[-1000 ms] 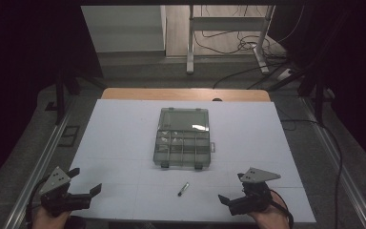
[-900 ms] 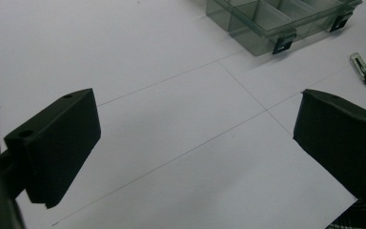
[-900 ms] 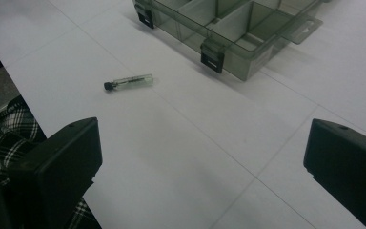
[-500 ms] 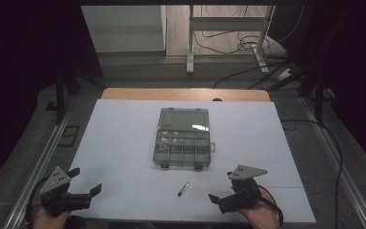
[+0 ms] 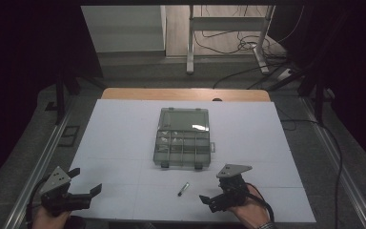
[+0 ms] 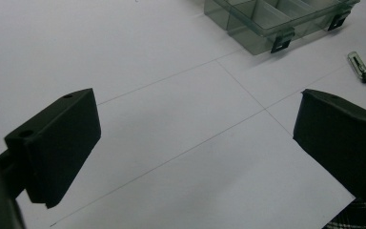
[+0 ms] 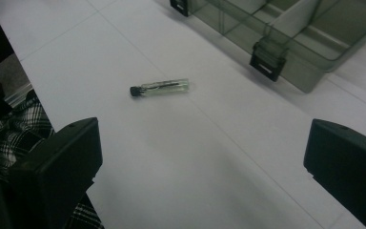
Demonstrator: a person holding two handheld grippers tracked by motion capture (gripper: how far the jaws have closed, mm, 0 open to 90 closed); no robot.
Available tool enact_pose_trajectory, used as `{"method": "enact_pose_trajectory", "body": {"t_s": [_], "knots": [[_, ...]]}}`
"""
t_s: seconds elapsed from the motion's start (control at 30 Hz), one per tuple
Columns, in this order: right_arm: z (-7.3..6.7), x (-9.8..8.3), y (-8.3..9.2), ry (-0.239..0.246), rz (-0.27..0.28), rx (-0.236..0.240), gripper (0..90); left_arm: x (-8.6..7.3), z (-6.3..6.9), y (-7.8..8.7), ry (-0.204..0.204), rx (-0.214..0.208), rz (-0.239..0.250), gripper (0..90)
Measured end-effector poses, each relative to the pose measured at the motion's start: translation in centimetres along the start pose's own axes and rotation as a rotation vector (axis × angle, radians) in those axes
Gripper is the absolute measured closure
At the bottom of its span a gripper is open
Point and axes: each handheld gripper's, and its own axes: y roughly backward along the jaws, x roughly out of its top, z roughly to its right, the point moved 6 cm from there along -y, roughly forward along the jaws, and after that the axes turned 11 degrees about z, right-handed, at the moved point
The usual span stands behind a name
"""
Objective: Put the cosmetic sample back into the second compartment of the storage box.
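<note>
Right gripper has its jaws spread wide with nothing between them, hanging low over the white table near the front edge and pointed at the little glass vial, which lies on its side just in front of the compartment box, close to it but not touching. In the right gripper view the vial sits ahead of the jaws and a bit toward the left one, black cap end pointing away from the box, so I'd say this is the approach step: lining up for a pick, no contact made. Left gripper is also wide open and holding nothing, parked over bare table near the front left corner, well apart from the vial; from its own view you can see the vial way off at the far right and the box's front latches beyond. The box's lid is open and laid back, and the divided tray looks empty as far as I can tell, though the light is dim. My guess for the next move: slide the right gripper forward and a touch to its left so the vial ends up centred between the jaws, drop until the jaw tips nearly meet the table, then close across the narrow body rather than end to end. It's round and slick, so it could easily roll or squirt out if one jaw touches first.
</note>
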Motion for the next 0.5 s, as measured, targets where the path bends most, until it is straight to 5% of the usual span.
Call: {"method": "enact_pose_trajectory", "body": {"t_s": [0.5], "knots": [[-1.5,0.8,-2.4,0.03,-0.03,-0.003,0.0,0.0,0.0,0.0,0.0,-0.005,-0.002,2.5]]}}
